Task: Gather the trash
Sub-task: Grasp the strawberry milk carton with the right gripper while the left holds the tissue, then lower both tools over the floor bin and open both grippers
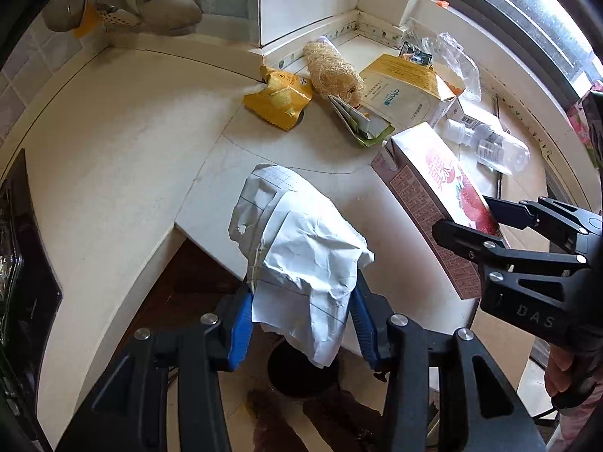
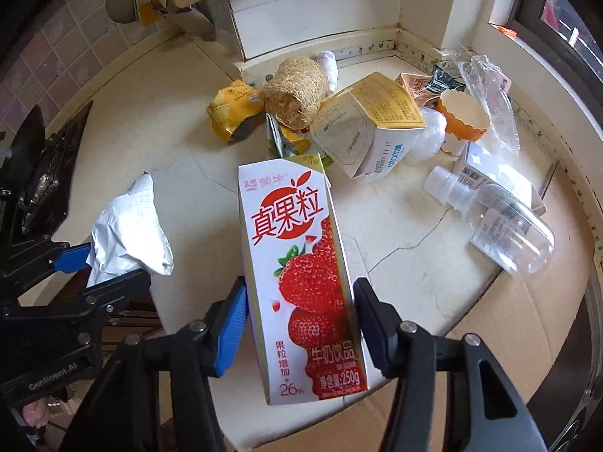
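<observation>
We hold crumpled paper (image 1: 301, 260) clamped in the left gripper (image 1: 303, 324). The right gripper (image 2: 301, 324) pinches the milk carton (image 2: 301, 263), long axis toward 12 o'clock. A dark bin (image 1: 301, 373), apparently, lies below at 6 o'clock, nearer our left hand.

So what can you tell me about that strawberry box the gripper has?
The strawberry milk carton is a tall, thin cardboard box, white with big red strawberries and red Chinese writing. Its folded top is creased but closed. It stands nearly upright, leaning a little, over the front edge of the white counter. The right gripper has it between its blue and black pads, which sit against its two narrow sides low down. Nothing else touches it.
</observation>
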The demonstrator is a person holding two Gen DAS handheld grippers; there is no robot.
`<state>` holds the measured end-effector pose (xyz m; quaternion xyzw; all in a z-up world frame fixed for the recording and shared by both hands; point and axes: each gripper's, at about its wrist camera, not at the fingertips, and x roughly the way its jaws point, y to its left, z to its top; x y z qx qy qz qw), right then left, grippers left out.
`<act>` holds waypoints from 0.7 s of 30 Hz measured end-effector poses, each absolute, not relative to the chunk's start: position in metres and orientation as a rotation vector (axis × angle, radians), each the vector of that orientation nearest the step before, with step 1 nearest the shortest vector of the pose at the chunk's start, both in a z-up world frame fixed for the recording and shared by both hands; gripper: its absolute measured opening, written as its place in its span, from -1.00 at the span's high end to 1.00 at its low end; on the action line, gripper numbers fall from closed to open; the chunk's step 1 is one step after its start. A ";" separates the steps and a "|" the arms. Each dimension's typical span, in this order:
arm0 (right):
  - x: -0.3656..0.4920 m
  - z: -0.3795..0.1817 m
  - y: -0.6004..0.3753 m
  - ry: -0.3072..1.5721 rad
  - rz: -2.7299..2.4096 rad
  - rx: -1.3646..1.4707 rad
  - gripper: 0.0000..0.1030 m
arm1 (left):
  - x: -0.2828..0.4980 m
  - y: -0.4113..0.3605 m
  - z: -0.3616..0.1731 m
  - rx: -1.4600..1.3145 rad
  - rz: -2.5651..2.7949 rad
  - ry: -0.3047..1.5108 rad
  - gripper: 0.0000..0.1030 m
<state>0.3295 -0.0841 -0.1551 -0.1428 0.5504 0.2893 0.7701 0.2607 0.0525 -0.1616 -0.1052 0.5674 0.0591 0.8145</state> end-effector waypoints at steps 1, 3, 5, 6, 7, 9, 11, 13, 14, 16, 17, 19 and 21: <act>0.322 -0.148 -0.087 1.191 0.629 -0.287 -0.08 | 0.254 0.053 -0.156 -0.224 0.123 1.200 0.13; 0.300 -0.130 -0.093 1.170 0.623 -0.255 -0.08 | 0.238 0.053 -0.141 -0.218 0.105 1.174 0.13; 0.276 -0.113 -0.100 1.148 0.613 -0.222 -0.08 | 0.221 0.052 -0.126 -0.195 0.085 1.146 0.13; 0.262 -0.105 -0.103 1.137 0.602 -0.200 -0.08 | 0.211 0.052 -0.118 -0.179 0.069 1.129 0.13; 0.251 -0.099 -0.106 1.130 0.591 -0.184 -0.08 | 0.201 0.052 -0.111 -0.164 0.050 1.116 0.13; 0.225 -0.089 -0.112 1.115 0.558 -0.148 -0.08 | 0.181 0.050 -0.099 -0.130 0.017 1.095 0.13; 0.198 -0.084 -0.118 1.107 0.514 -0.111 -0.08 | 0.163 0.047 -0.092 -0.104 -0.011 1.084 0.13; 0.176 -0.083 -0.120 1.110 0.492 -0.077 -0.08 | 0.142 0.045 -0.086 -0.082 -0.046 1.060 0.13; 0.161 -0.085 -0.122 1.115 0.476 -0.061 -0.08 | 0.129 0.044 -0.085 -0.068 -0.063 1.045 0.13; 0.133 -0.089 -0.122 1.128 0.451 -0.044 -0.09 | 0.109 0.040 -0.087 -0.041 -0.091 1.026 0.13; 0.119 -0.093 -0.120 1.136 0.441 -0.041 -0.09 | 0.100 0.039 -0.088 -0.030 -0.105 1.021 0.13; 0.092 -0.105 -0.118 1.164 0.418 -0.034 -0.09 | 0.084 0.035 -0.099 -0.008 -0.141 1.020 0.13; 0.071 -0.121 -0.118 1.207 0.398 -0.019 -0.09 | 0.070 0.032 -0.112 0.002 -0.170 1.037 0.12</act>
